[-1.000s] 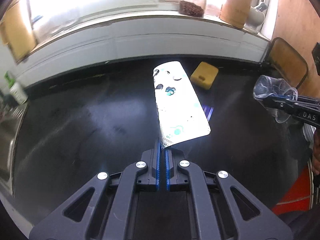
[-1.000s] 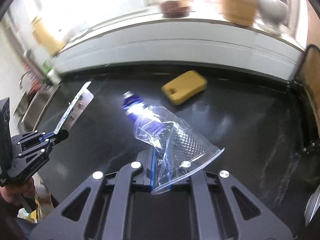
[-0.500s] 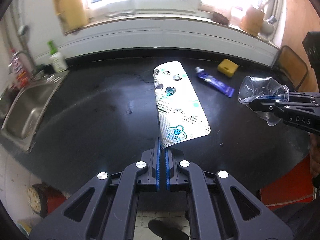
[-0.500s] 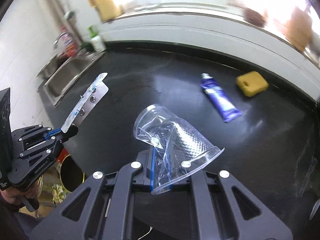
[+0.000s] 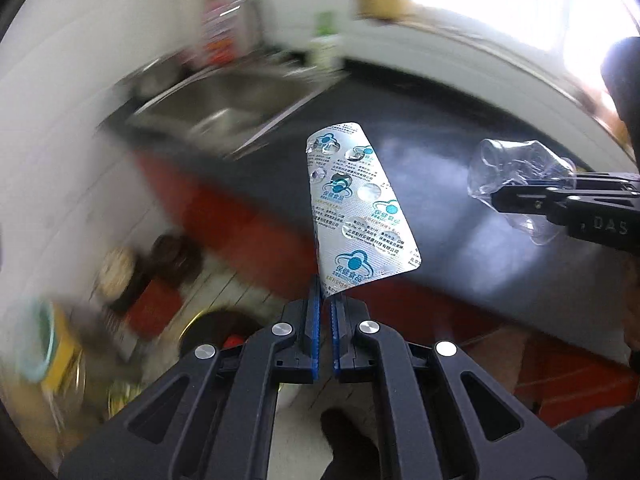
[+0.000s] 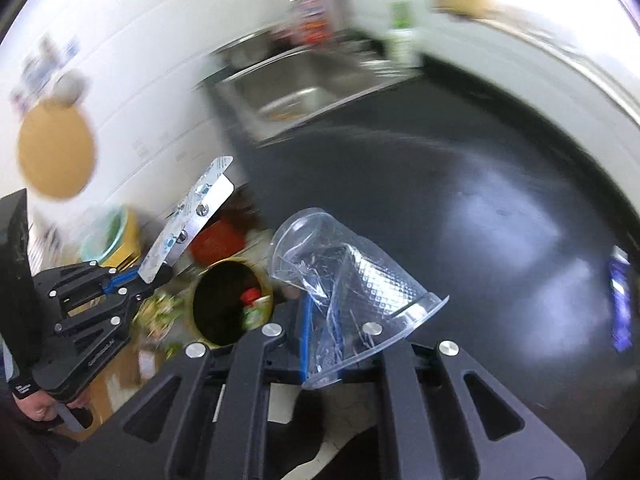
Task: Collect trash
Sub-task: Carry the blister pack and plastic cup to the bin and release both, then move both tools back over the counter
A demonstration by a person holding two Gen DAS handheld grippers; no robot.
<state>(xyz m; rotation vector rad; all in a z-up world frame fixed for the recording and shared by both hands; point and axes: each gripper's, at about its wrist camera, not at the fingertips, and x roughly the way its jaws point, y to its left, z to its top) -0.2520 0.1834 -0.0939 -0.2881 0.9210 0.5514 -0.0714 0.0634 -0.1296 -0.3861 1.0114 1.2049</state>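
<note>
Left jaws (image 5: 325, 300) pinched on blister pack (image 5: 358, 204) by its bottom edge, pack sticking up ahead of them. Right jaws (image 6: 320, 320) clamped on crushed clear cup (image 6: 348, 292), rim toward the camera. Both held off the black desk (image 6: 460, 184) edge; open bin (image 6: 228, 304) sits on the floor just left of the right jaws. Background motion-blurred.
</note>
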